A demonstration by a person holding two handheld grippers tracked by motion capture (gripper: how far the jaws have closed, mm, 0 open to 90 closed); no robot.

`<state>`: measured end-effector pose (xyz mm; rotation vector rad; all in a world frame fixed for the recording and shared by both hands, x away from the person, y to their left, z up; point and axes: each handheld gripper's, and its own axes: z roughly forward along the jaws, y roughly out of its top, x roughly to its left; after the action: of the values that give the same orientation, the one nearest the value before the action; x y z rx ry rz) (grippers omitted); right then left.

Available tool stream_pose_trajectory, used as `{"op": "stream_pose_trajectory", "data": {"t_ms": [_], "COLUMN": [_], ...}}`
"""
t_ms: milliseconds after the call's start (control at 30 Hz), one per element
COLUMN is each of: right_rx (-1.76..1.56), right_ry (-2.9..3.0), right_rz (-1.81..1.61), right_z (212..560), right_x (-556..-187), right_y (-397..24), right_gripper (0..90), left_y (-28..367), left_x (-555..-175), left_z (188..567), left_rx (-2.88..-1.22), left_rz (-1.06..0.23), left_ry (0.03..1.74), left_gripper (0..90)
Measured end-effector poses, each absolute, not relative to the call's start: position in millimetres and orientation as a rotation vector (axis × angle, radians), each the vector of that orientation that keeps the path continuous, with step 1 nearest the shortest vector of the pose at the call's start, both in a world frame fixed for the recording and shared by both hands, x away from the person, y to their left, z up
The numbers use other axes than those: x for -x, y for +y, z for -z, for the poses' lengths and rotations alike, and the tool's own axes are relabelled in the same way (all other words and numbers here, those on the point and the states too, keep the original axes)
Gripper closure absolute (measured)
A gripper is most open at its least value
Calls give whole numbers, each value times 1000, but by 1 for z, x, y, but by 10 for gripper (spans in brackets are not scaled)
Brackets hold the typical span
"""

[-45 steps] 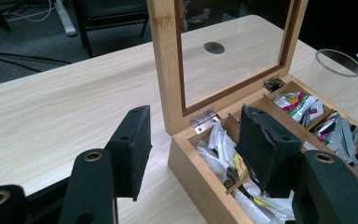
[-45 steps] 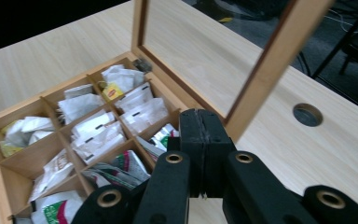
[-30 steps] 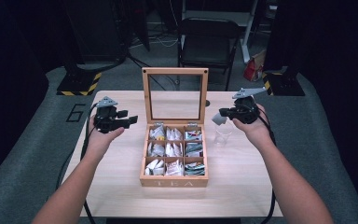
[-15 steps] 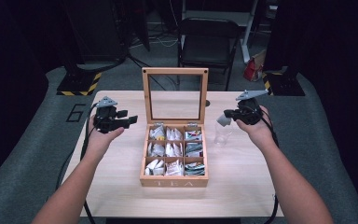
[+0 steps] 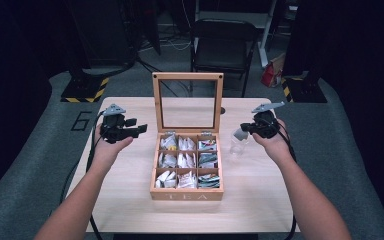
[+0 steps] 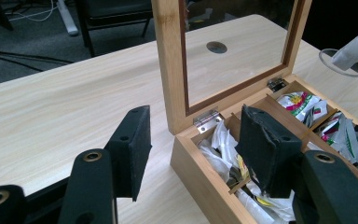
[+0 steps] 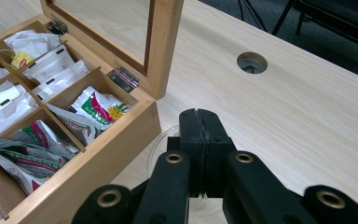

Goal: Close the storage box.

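An open wooden tea box (image 5: 186,192) with a raised glass lid (image 5: 187,102) stands mid-table, its compartments full of tea bags (image 5: 179,161). My left gripper (image 5: 140,129) hovers left of the box, open with nothing between its pads; in the left gripper view the left gripper (image 6: 193,128) frames the box's near corner (image 6: 186,149). My right gripper (image 5: 244,131) is shut on a white tea bag (image 5: 239,134) just above a clear glass (image 5: 236,149) right of the box. In the right gripper view the right gripper (image 7: 199,119) has its jaws pressed together over the glass rim (image 7: 160,140). The left gripper view shows the tea bag (image 6: 354,46) hanging over the glass (image 6: 328,56).
A round cable hole (image 5: 222,110) lies in the tabletop behind the box. A black chair (image 5: 222,37) stands beyond the far edge. Bare wood stretches along the table's front edge (image 5: 190,220) and to both sides of the box.
My right hand has sunk with the white tea bag, closer to the mouth of the glass. The left hand and the box have stayed put.
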<state>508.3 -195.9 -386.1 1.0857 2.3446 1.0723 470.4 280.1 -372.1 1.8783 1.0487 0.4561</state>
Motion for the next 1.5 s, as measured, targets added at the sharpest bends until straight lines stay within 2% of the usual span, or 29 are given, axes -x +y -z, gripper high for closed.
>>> {"op": "stream_pose_trajectory", "data": {"t_ms": [967,1300,1500], "right_rx": [-1123,-1124,-1140], "right_ry": [2401,2392,2367], "right_rz": [-1000,-1022,-1077], "right_z": [422,417,409], "right_x": [-515,-513,-511], "right_y": [-190,-189,-186], "right_gripper": [893,808,672], "left_y": [280,280,280], "left_x": [-471,-471,-472], "left_z": [374,374,374], "left_rx": [-1880,-1884,-1879], "left_rz": [-453,-452,-453], "left_ry": [1055,1052,1057], "left_gripper": [442,442,438]}}
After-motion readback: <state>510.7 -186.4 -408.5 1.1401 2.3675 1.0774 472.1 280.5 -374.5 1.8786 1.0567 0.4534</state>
